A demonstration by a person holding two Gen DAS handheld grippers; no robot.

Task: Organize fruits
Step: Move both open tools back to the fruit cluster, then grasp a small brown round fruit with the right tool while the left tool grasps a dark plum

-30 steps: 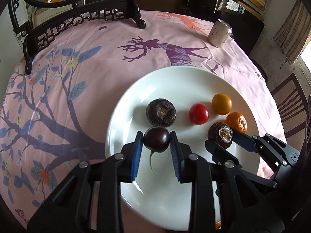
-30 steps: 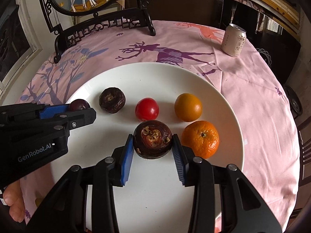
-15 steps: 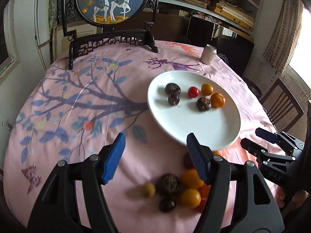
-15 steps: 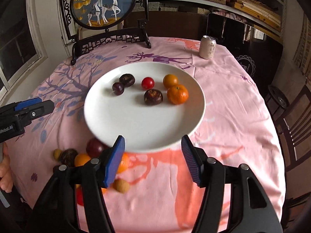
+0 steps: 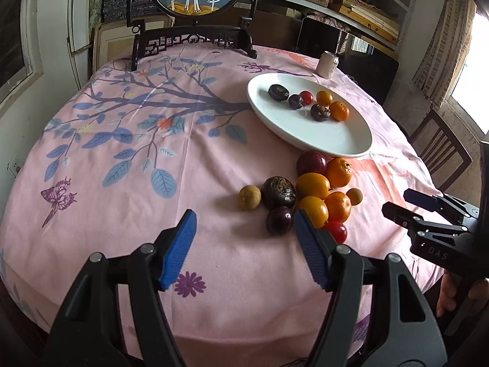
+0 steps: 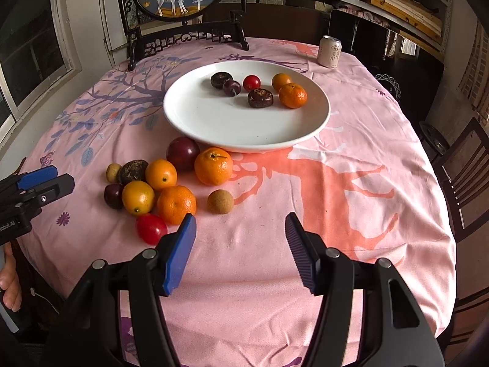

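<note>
A white plate (image 6: 214,128) (image 5: 336,140) holds several fruits: two dark wrinkled ones, a small plum, a red tomato, a yellow fruit and a tangerine (image 6: 292,95). A pile of loose fruit lies on the pink cloth in front of the plate, with tangerines (image 6: 213,166), yellow fruits (image 5: 312,186), a dark plum (image 5: 279,220), a red tomato (image 6: 151,229) and longans (image 6: 220,202). My left gripper (image 5: 243,249) is open and empty just short of the pile. My right gripper (image 6: 240,249) is open and empty to the right of the pile.
A drink can (image 6: 329,52) stands at the far right of the table. A framed deer screen on a dark stand (image 6: 183,33) stands at the far edge. A wooden chair (image 6: 464,171) is at the right side.
Both grippers let go of the fruit they held on the plate, opened, and pulled back to the near side of the table. The loose fruit pile came into view.
</note>
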